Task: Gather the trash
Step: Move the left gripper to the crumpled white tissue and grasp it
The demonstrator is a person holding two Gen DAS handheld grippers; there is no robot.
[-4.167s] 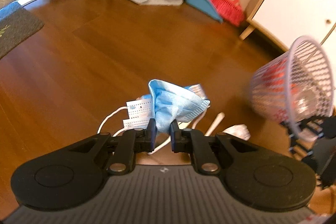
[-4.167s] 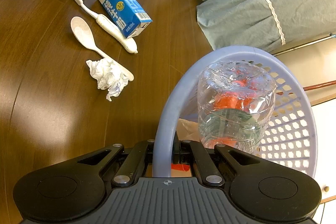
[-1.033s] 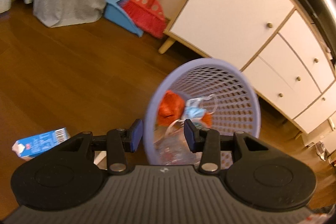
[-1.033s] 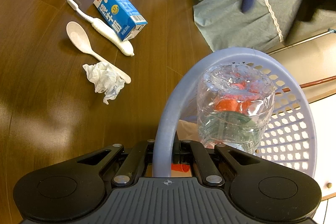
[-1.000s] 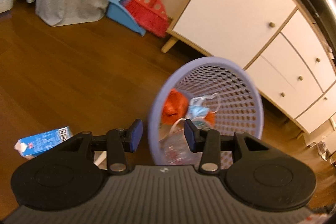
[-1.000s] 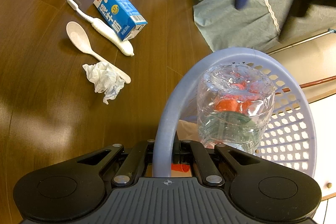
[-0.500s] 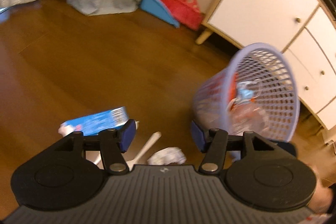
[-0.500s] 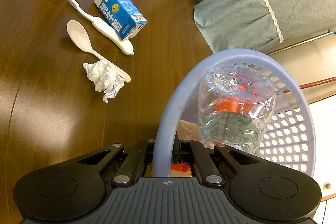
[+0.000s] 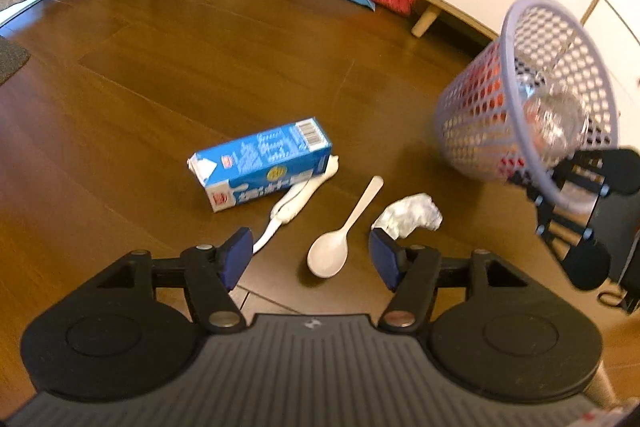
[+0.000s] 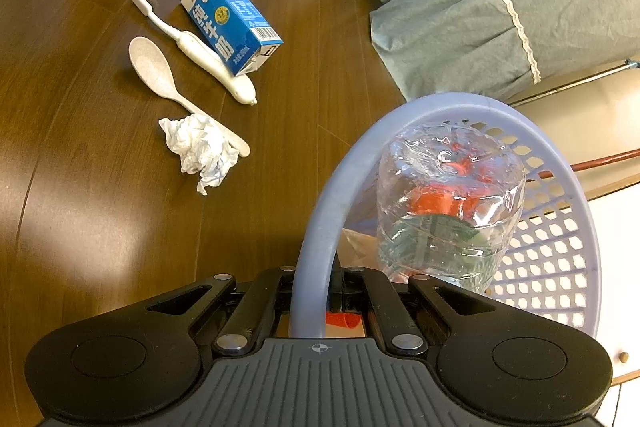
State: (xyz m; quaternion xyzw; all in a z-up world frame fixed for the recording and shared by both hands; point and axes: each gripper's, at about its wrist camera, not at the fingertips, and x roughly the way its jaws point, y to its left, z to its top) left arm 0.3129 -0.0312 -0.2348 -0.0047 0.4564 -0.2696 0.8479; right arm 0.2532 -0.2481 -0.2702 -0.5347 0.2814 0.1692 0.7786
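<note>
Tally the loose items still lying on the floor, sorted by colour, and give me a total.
White: 3 – spoon, toothbrush, crumpled tissue
Blue: 1 – carton
Total: 4

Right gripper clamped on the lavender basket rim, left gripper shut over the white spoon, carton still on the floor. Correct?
Not quite: the left gripper is open, its blue pads spread wide above the white plastic spoon, as the left wrist view shows. The rest holds: the right gripper is clamped on the lavender mesh basket's rim, and the blue milk carton lies on the wooden floor.
</note>
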